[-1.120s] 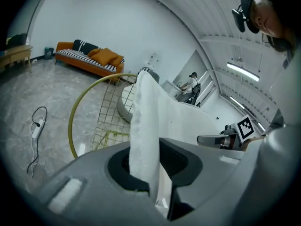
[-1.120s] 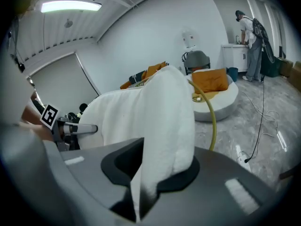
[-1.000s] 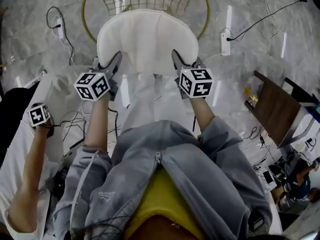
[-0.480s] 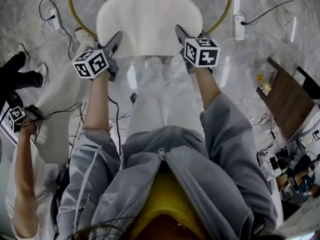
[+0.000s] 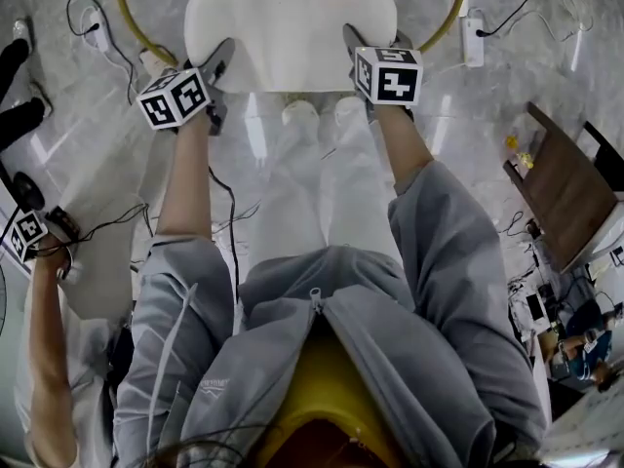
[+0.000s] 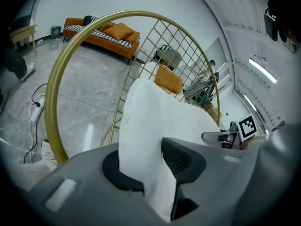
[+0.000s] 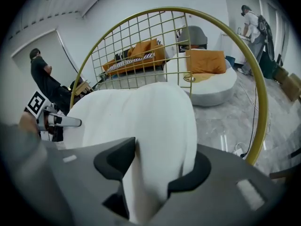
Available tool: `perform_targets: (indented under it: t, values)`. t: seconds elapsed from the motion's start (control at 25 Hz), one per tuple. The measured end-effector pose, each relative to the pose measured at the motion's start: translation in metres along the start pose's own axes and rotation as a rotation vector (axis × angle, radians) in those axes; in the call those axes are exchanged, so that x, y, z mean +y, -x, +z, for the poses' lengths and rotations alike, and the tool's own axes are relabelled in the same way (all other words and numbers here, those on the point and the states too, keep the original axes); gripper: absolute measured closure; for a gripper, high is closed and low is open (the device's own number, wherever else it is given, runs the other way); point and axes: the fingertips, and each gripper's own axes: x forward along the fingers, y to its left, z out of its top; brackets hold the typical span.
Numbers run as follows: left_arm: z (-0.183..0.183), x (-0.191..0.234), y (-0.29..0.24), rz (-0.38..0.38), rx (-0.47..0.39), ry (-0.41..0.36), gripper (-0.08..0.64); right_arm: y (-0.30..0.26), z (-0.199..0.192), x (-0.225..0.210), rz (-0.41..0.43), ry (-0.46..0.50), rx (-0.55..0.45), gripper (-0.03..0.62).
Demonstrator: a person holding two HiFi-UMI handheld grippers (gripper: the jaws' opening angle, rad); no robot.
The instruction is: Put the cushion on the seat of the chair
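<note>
A white cushion (image 5: 291, 27) lies inside the gold hoop of the wire chair (image 5: 132, 29), seen from above. My left gripper (image 5: 218, 66) is on the cushion's near left edge and my right gripper (image 5: 355, 52) on its near right edge. In the left gripper view the cushion (image 6: 157, 119) fills the gap of the left gripper (image 6: 150, 166), whose jaws are opening. In the right gripper view the cushion (image 7: 141, 121) bulges between the jaws of the right gripper (image 7: 153, 171), which are opening too. The chair's gold mesh back (image 7: 141, 36) rises behind it. The seat under the cushion is hidden.
Power strips (image 5: 474, 37) and cables (image 5: 93, 29) lie on the marble floor beside the chair. A brown wooden table (image 5: 558, 198) stands at the right. Another person's arm with a marker cube (image 5: 26, 230) is at the left. An orange sofa (image 6: 101, 31) is far off.
Both grippers have gone down with the cushion into the chair's gold hoop. The cushion now sits higher in the head view, and the jaws look a little wider.
</note>
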Motion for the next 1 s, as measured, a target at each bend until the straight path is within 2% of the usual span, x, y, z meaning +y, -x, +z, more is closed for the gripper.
perform_targets:
  t: [0.24,0.36,0.48,0.6,0.76,0.84,0.88,0.96,1.0]
  values:
    - [0.000,0.018,-0.013,0.106,0.058,-0.050,0.333,-0.015,0.009,-0.014,-0.074,0.054,0.024,0.318]
    - [-0.001,0.021,-0.019,0.173,0.071,-0.067,0.276,-0.018,0.015,-0.027,-0.142,0.077,0.041,0.250]
    - [0.003,0.022,-0.018,0.274,0.075,-0.089,0.138,-0.010,0.019,-0.037,-0.201,0.082,0.036,0.168]
    - [0.005,0.027,-0.007,0.344,0.064,-0.098,0.067,0.004,0.022,-0.044,-0.244,0.073,-0.004,0.161]
    - [0.009,0.017,0.025,0.371,0.032,-0.123,0.063,0.035,0.027,-0.041,-0.244,0.040,-0.070,0.178]
    - [0.015,-0.001,0.044,0.364,-0.004,-0.142,0.084,0.057,0.030,-0.034,-0.220,0.037,-0.107,0.251]
    - [0.017,-0.013,0.051,0.356,-0.017,-0.155,0.160,0.070,0.033,-0.031,-0.209,0.031,-0.124,0.313]
    - [0.016,-0.042,0.065,0.351,-0.020,-0.182,0.416,0.100,0.034,-0.028,-0.197,0.014,-0.149,0.429]
    - [0.013,-0.058,0.070,0.347,-0.011,-0.189,0.530,0.117,0.032,-0.028,-0.200,0.005,-0.156,0.512]
